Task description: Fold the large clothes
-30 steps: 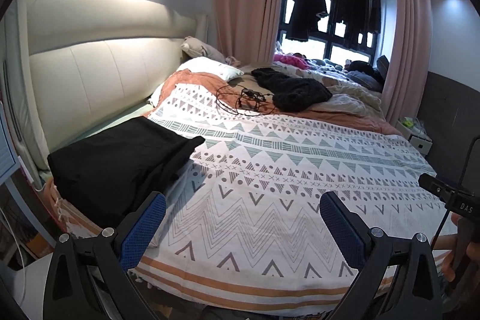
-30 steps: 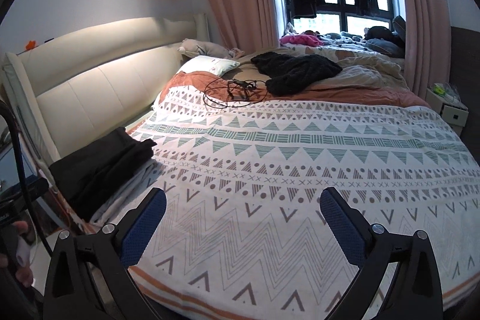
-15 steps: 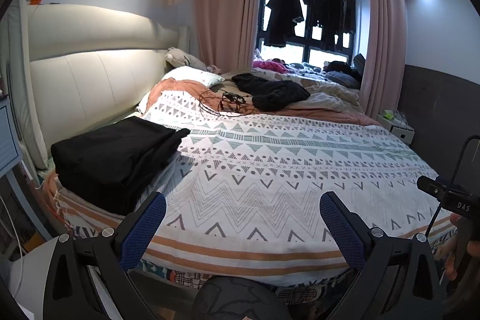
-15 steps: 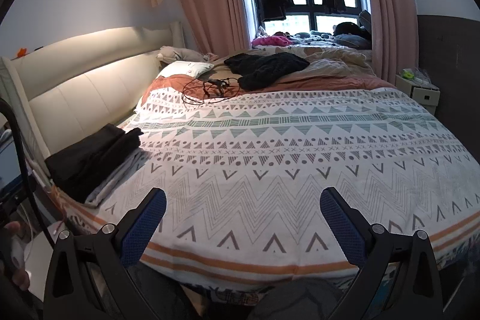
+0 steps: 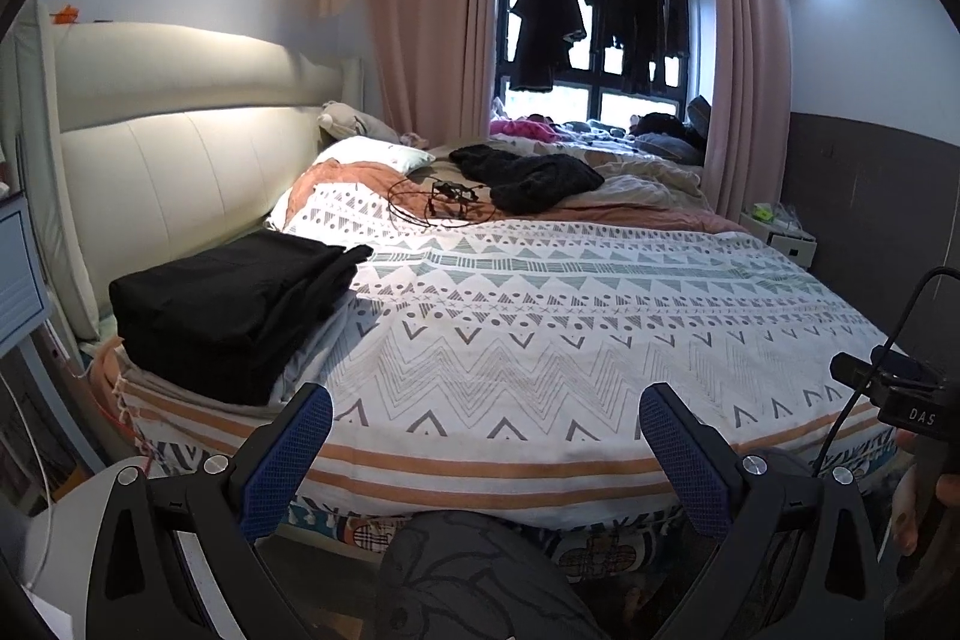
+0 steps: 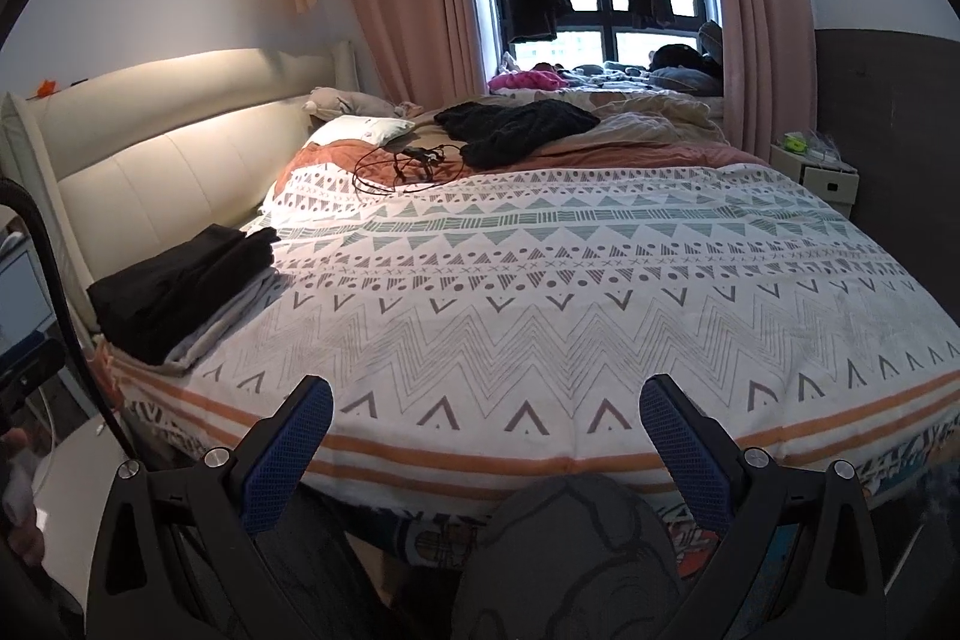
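Folded black clothes [image 5: 234,304] stacked at 9 o'clock corner of bed [image 5: 540,340], next to padded cream headboard [image 5: 180,160]. Quilt cotton-looking, zigzag and triangle print, orange stripes at edge. Loose black knit [image 5: 528,175] plus cable tangle [image 5: 438,202] at 12, pink curtains [image 5: 432,10] behind. Left view catches other claw's camera at 3; right view doesn't. Left claw [image 5: 485,454] and right claw [image 6: 486,451] both spread wide, holding nothing, blue mesh pads.

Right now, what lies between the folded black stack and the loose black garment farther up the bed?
Between the folded black stack and loose black garment: patterned bedspread and a tangle of black cables, clearest in the left wrist view.
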